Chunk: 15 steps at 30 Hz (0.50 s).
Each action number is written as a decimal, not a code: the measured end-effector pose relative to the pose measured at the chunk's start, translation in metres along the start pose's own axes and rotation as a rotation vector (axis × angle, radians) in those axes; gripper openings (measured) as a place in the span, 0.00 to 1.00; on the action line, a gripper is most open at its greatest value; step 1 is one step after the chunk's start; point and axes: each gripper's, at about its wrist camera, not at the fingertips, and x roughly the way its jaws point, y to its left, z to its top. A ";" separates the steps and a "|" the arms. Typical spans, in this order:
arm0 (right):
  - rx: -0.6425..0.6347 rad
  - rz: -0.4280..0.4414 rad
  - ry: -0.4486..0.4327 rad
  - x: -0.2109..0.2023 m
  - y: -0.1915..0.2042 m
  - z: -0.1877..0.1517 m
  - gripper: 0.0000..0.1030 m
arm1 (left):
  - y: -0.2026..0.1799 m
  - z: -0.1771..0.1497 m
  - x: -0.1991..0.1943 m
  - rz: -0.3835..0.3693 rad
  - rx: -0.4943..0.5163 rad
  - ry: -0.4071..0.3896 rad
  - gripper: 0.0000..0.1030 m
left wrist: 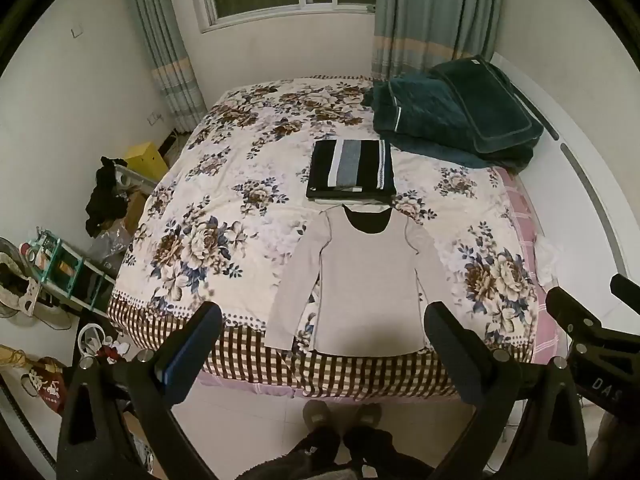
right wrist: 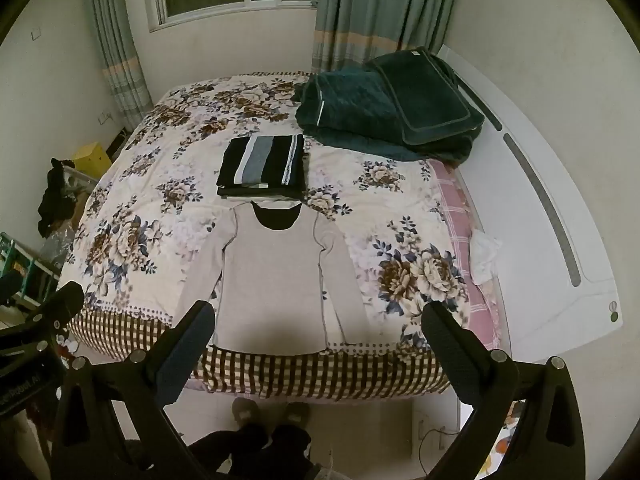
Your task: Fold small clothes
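Observation:
A light grey long-sleeved shirt [left wrist: 366, 280] lies flat, face up, on the flowered bedspread [left wrist: 224, 184], neck away from me, hem at the bed's near edge; it also shows in the right wrist view [right wrist: 272, 280]. Behind its collar sits a stack of folded clothes, a black, grey and white striped piece [left wrist: 350, 170] on top, also seen from the right wrist [right wrist: 262, 168]. My left gripper [left wrist: 324, 316] is open and empty, held above the floor before the bed's foot. My right gripper [right wrist: 320, 316] is open and empty too, beside it.
A dark green quilt and pillow [left wrist: 452, 116] lie at the bed's far right. A white headboard [right wrist: 540, 216] runs along the right. Shelves, bags and clutter [left wrist: 64, 264] crowd the floor at the left. The person's feet [left wrist: 340, 416] stand at the bed's foot.

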 end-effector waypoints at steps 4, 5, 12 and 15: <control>0.002 0.000 -0.003 0.001 0.001 0.000 1.00 | 0.000 0.000 0.000 -0.003 0.001 0.003 1.00; 0.002 0.001 -0.001 0.001 0.001 0.000 1.00 | 0.000 0.000 0.001 -0.004 0.002 0.002 1.00; -0.002 -0.002 -0.002 0.001 0.001 0.001 1.00 | 0.000 0.000 0.001 -0.007 -0.003 0.004 1.00; 0.000 0.000 -0.002 0.000 0.001 0.001 1.00 | 0.000 0.000 0.001 -0.005 -0.004 0.001 1.00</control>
